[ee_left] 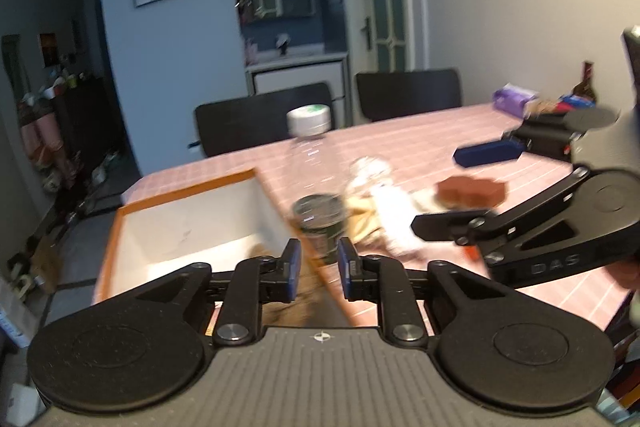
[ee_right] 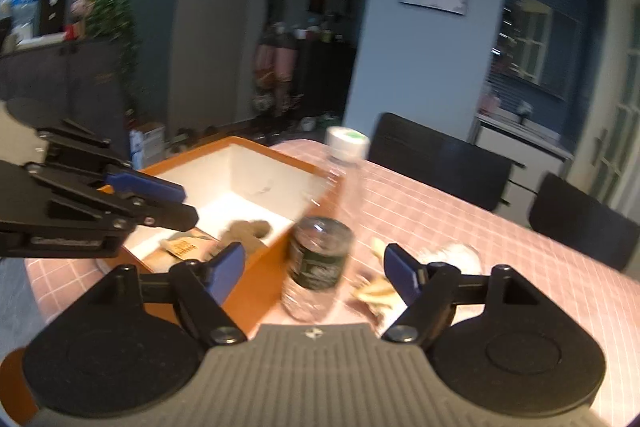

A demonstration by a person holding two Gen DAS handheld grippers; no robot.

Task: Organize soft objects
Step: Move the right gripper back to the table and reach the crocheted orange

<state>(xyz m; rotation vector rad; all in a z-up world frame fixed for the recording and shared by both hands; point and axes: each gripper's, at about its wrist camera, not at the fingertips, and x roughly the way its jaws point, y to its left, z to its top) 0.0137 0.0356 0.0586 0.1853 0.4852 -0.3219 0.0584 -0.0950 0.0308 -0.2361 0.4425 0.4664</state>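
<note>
An orange-rimmed white box (ee_left: 192, 227) (ee_right: 256, 183) stands on the pink checked table (ee_left: 400, 147) (ee_right: 460, 227). A brown plush toy (ee_right: 246, 231) and a paper packet (ee_right: 186, 247) lie inside it. A clear plastic bottle with a white cap (ee_left: 314, 179) (ee_right: 328, 227) stands beside the box. A white and tan soft toy (ee_left: 384, 211) (ee_right: 424, 267) lies to the bottle's right. A brown sponge block (ee_left: 470, 191) lies further right. My left gripper (ee_left: 318, 267) (ee_right: 160, 203) hovers over the box's near edge, jaws slightly apart and empty. My right gripper (ee_right: 314, 275) (ee_left: 448, 223) is open around the bottle's base.
Two dark chairs (ee_left: 264, 115) (ee_left: 408, 95) stand at the table's far side. A blue case (ee_left: 488, 153), a black box (ee_left: 548, 139), a purple packet (ee_left: 512, 99) and a dark bottle (ee_left: 586, 85) lie at the table's far right.
</note>
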